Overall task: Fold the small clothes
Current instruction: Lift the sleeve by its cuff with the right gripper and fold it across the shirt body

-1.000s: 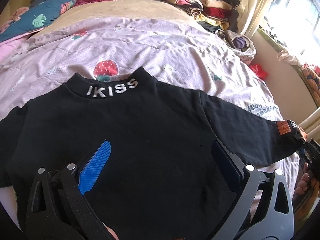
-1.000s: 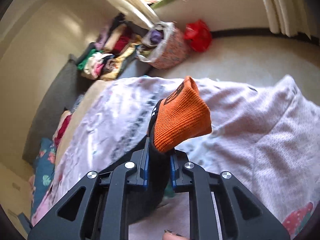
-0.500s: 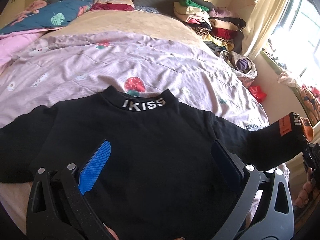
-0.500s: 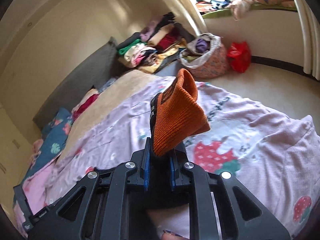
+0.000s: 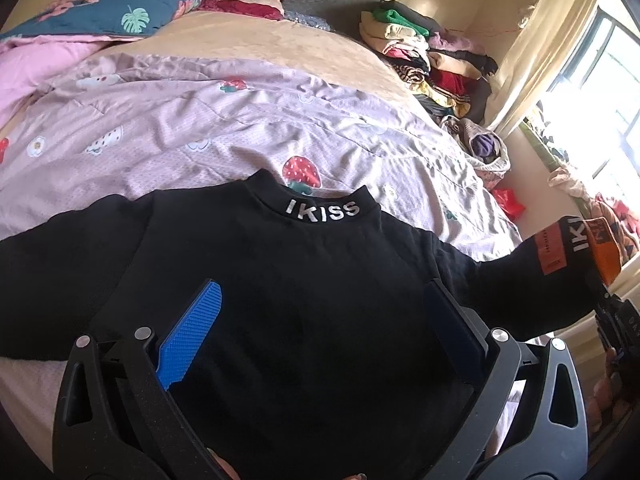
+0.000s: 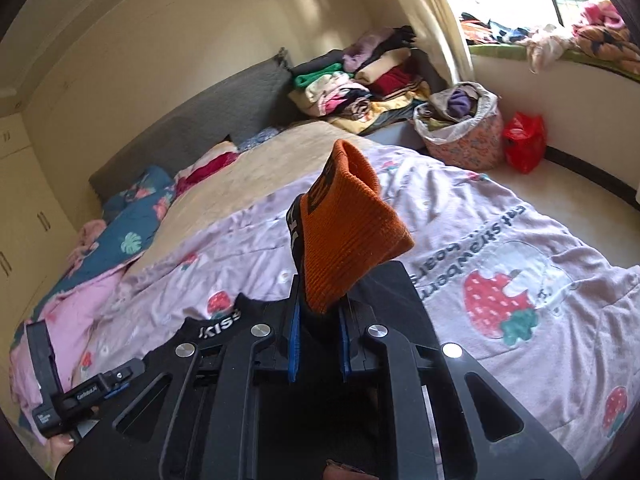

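A small black sweater [image 5: 288,288] with "IKISS" on its collar lies flat on the pink strawberry bedspread [image 5: 200,128], front up. My left gripper [image 5: 320,320] is open, its blue pads [image 5: 188,336] hovering over the sweater's lower body. My right gripper [image 6: 318,320] is shut on the sweater's right sleeve just below its orange cuff [image 6: 352,232] and holds it lifted off the bed. That sleeve and cuff [image 5: 600,248] show raised at the right of the left wrist view. The collar [image 6: 216,326] shows at lower left in the right wrist view.
A pile of folded clothes [image 6: 360,76] sits at the head of the bed by the curtain. A floral laundry basket [image 6: 464,128] and a red bag [image 6: 524,140] stand on the floor. Pink and blue quilts [image 5: 100,20] lie at the bed's far left.
My right gripper has lifted the sleeve cuff off the bed and swung it up and inward. The left gripper has pulled back a little, staying open over the sweater.
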### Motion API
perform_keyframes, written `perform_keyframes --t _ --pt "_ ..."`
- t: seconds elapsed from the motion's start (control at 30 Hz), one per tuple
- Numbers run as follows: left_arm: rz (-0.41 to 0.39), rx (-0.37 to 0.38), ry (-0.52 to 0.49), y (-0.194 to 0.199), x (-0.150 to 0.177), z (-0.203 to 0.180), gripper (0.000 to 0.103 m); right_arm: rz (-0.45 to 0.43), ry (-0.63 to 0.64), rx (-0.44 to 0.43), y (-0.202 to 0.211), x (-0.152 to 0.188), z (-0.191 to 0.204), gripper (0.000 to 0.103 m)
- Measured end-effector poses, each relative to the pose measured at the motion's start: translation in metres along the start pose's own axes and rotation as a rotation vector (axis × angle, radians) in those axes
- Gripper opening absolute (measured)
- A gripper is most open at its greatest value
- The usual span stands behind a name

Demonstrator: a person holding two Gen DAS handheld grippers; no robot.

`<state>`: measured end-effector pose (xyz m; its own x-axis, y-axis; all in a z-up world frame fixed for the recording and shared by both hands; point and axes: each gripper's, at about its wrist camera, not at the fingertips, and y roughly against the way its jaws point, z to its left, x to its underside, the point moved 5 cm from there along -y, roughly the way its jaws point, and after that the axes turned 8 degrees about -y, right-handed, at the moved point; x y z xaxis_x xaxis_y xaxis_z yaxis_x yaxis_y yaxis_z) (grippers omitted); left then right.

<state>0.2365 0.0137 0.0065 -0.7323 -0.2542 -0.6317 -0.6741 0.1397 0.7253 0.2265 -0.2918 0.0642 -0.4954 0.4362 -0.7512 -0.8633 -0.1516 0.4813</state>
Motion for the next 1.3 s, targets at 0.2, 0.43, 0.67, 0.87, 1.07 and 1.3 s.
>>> perform_keyframes --t 0.2,0.43,0.67,0.87,1.07,1.3 --pt "-0.001 0.032 0.022 0.001 0.000 0.014 0.095 0.028 0.050 -0.010 -0.010 0.017 0.029 0.014" --pt "0.024 0.132 0.067 -0.005 0.002 0.026 0.095 0.069 0.076 -0.019 -0.029 0.036 0.053 0.014" --pt "0.045 0.196 0.117 -0.015 0.002 0.038 0.095 0.108 0.104 -0.047 -0.050 0.056 0.080 0.014" --pt "0.060 0.258 0.205 -0.023 0.005 0.057 0.095 0.148 0.100 -0.063 -0.066 0.078 0.095 0.014" --pt "0.086 0.259 0.227 -0.031 0.010 0.067 0.095 0.199 0.092 -0.070 -0.089 0.107 0.103 0.014" --pt "0.113 0.278 0.226 -0.039 0.015 0.067 0.095 0.300 0.057 -0.144 -0.104 0.138 0.110 0.028"
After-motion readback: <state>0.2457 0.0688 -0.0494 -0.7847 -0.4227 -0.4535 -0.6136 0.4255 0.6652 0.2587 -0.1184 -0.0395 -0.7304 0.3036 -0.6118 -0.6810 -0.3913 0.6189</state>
